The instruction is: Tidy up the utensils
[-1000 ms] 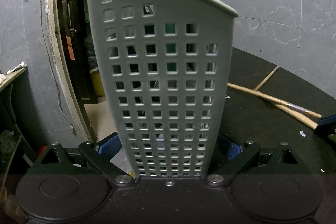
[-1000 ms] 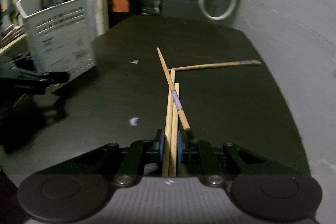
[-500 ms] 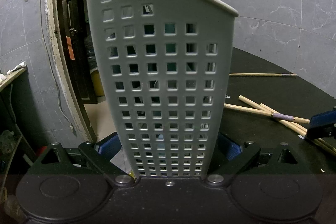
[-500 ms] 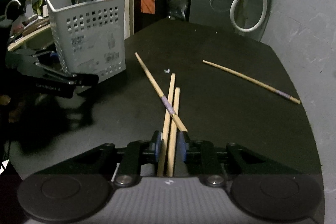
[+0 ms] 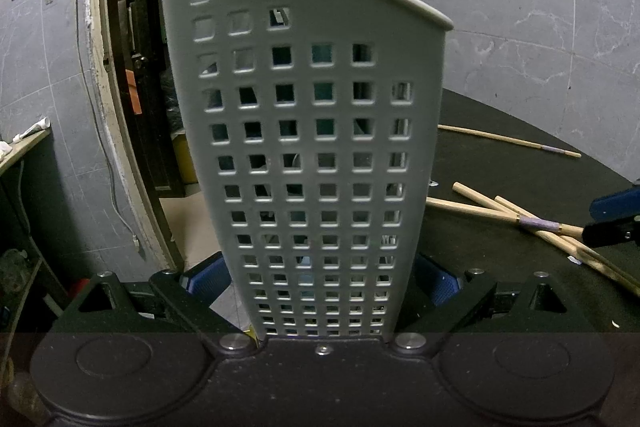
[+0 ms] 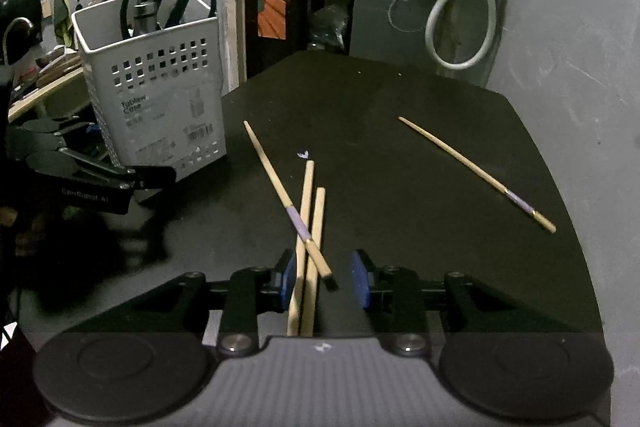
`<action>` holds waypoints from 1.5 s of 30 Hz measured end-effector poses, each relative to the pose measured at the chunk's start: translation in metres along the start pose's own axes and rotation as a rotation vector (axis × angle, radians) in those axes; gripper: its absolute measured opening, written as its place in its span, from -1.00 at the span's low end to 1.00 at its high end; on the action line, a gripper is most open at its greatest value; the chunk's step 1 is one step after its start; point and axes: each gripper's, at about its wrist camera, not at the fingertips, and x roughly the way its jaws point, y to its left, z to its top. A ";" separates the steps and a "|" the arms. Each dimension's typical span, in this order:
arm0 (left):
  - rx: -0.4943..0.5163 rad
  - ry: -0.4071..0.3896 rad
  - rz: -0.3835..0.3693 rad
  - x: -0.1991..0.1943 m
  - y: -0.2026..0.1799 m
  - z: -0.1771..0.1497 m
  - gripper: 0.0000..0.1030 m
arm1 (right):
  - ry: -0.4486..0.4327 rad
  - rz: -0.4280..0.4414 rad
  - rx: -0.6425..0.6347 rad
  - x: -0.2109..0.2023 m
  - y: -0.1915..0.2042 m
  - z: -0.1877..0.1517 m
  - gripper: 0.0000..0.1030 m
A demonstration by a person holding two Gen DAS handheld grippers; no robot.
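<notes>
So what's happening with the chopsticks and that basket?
A person is tidying utensils with two handheld tools. The left tool grips the white perforated basket. The right tool is opening around two plain chopsticks on the black table; a purple-banded chopstick lies across them, another apart.

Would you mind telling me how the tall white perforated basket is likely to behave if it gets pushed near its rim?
The basket looks tall over a narrower base, so a push at the rim may tip it. Its thin perforated plastic walls suggest it is light and might slide on the dark table. The scissors standing above the rim probably raise its balance point.
</notes>
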 end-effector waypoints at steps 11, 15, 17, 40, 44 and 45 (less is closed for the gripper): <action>0.000 0.005 -0.002 0.001 0.000 0.000 0.90 | -0.016 0.012 0.019 0.013 -0.002 0.003 -0.88; 0.001 0.004 -0.001 0.001 0.001 0.001 0.90 | -0.038 -0.056 0.056 0.012 -0.014 0.005 -0.89; 0.001 0.004 -0.001 0.001 0.001 0.001 0.90 | -0.021 -0.095 0.077 0.017 -0.021 0.002 -0.96; -0.004 0.004 -0.004 0.001 0.002 0.000 0.90 | 0.042 -0.039 0.116 -0.004 -0.006 -0.010 -0.63; -0.001 0.003 -0.002 0.001 0.001 0.000 0.90 | 0.066 -0.038 0.115 0.002 -0.005 -0.013 -0.54; -0.001 0.003 -0.002 0.001 0.001 0.000 0.90 | 0.061 -0.043 0.112 0.004 -0.005 -0.014 -0.55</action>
